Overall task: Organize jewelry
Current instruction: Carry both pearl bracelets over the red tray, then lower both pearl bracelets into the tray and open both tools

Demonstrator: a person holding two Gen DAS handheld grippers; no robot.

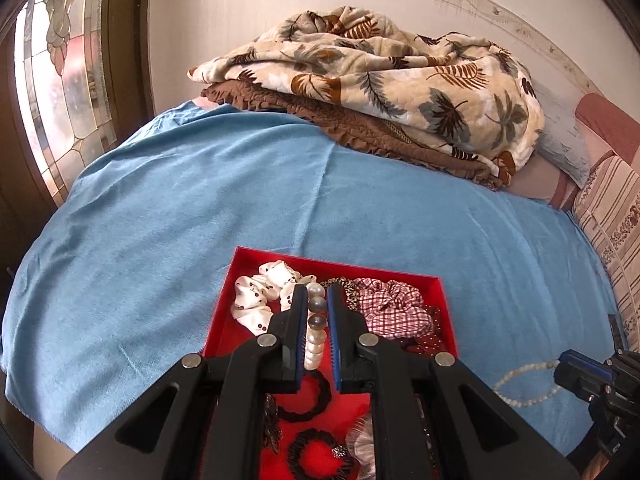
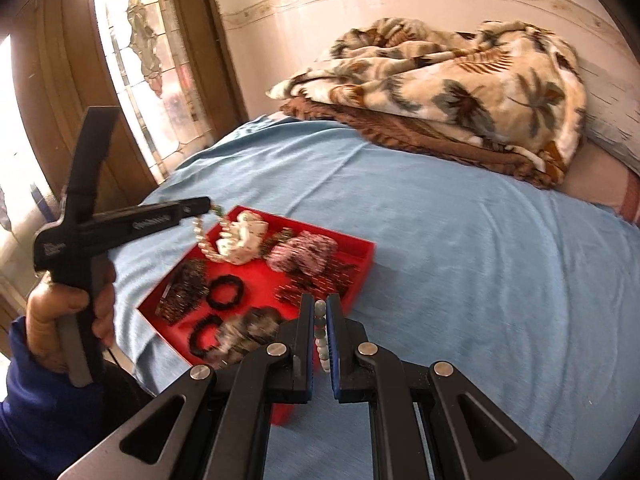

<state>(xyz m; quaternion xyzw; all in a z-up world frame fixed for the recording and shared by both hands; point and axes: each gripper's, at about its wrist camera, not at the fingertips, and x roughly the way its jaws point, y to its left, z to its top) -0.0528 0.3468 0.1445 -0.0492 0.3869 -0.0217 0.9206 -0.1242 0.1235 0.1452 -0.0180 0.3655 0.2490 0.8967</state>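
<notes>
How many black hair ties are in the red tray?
2. One black tie lies near the tray's middle; the other tie lies nearer the camera, by the front edge. More may be hidden under the right claw.

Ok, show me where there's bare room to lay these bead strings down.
In the red tray, only the floor between the white scrunchie and the black hair ties is bare; elsewhere it is crowded. The blue bedspread lies open from the tray to the leaf-print blanket.

Blue-covered bed (image 1: 200,208): red tray (image 1: 336,266), blankets (image 1: 400,80).
</notes>
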